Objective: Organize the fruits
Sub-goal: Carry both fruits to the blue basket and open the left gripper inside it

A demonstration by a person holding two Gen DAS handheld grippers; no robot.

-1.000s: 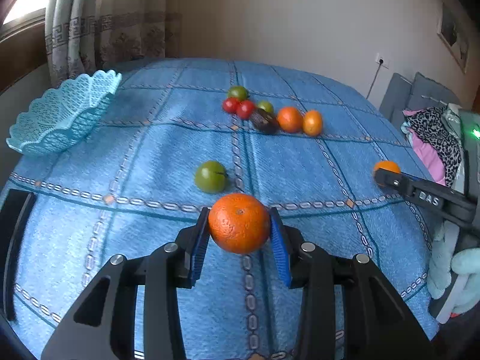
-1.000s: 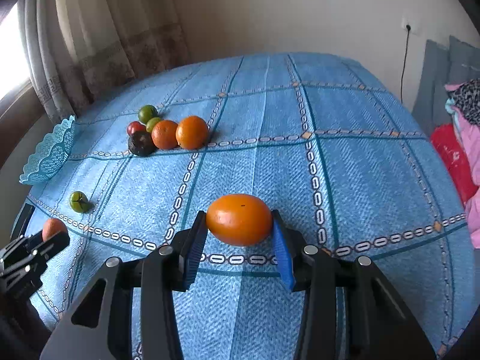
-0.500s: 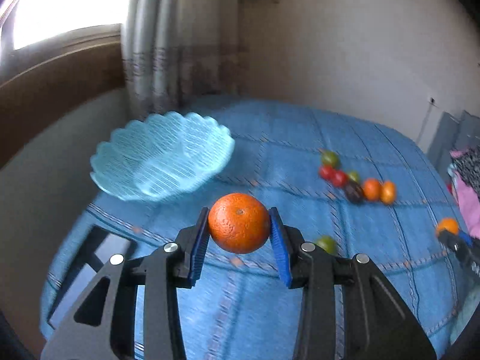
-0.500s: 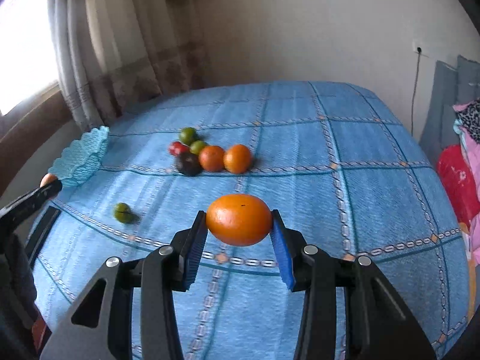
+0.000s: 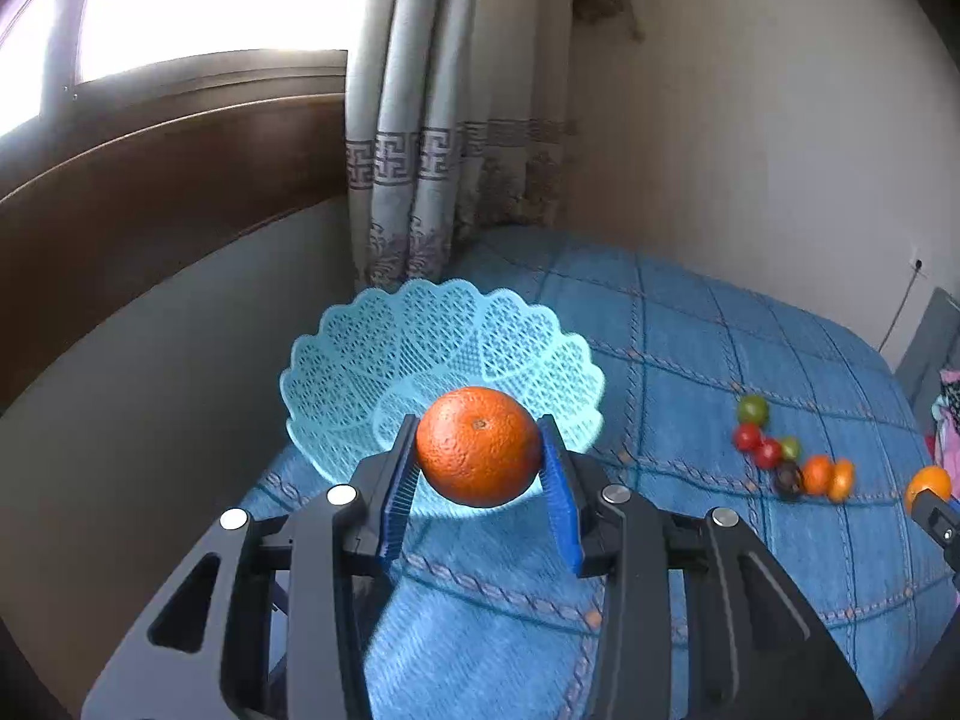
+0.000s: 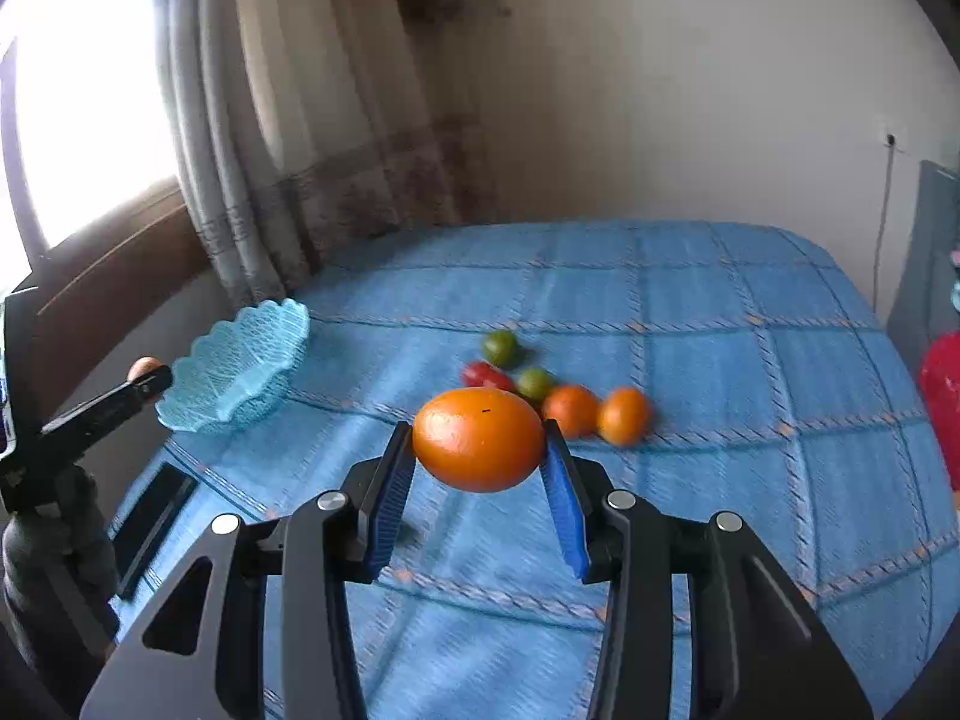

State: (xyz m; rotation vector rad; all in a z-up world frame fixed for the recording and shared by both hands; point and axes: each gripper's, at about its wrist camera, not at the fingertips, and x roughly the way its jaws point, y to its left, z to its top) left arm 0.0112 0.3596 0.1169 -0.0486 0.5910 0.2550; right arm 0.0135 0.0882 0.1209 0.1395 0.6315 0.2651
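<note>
Left gripper (image 5: 479, 474) clamps a dimpled round orange (image 5: 478, 446) apparently short of the pale-blue lattice plastic basket (image 5: 384, 354); advance over centre, lower before releasing. Right gripper (image 6: 479, 474) grips a smooth oval orange fruit (image 6: 478, 439)

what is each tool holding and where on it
Left tool: round pebbly-skinned orange, pinched at its sides. Right tool: smooth oval orange fruit, pinched at its ends.

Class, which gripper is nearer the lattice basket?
Left. The left gripper holds its orange at the basket rim; the right gripper is farther off, above the table.
</note>
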